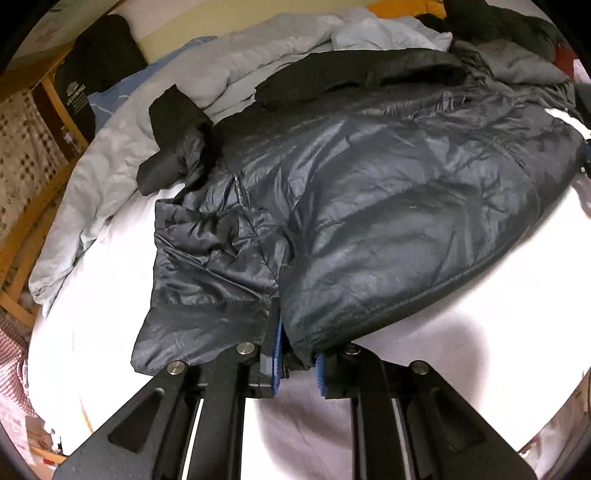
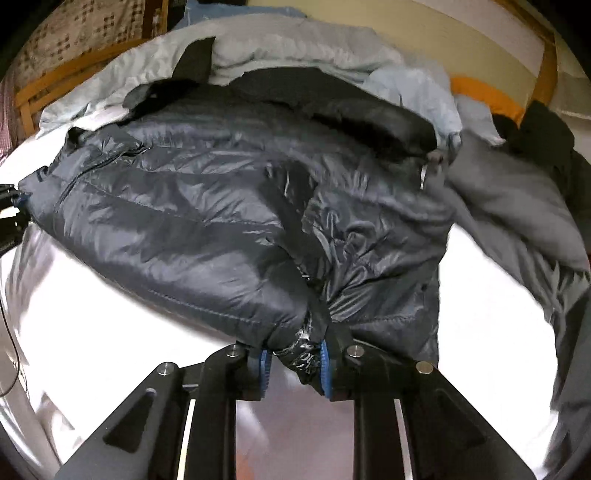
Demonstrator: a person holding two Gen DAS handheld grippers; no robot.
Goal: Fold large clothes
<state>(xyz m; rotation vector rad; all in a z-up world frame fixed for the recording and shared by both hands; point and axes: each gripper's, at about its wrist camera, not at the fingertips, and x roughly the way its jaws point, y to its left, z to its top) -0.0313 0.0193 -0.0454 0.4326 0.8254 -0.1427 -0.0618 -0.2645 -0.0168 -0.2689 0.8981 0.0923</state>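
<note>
White bed sheet (image 1: 461,295): both hand-held grippers (image 1: 297,363) (image 2: 295,363) clamp jacket (image 1: 388,206) hem corners; next, probably lift hem toward far collar.

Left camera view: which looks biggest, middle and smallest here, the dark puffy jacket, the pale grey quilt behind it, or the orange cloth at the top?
1. Dark puffy jacket, though it lies nearest the camera.
2. Pale grey quilt.
3. Orange cloth, mostly cut off.

Dark quilted puffer jacket (image 1: 388,206) spread on the white bed sheet (image 1: 461,325).
Shiny, wrinkled, black collar far from the sheet's near edge, hem bunched nearest.
</note>
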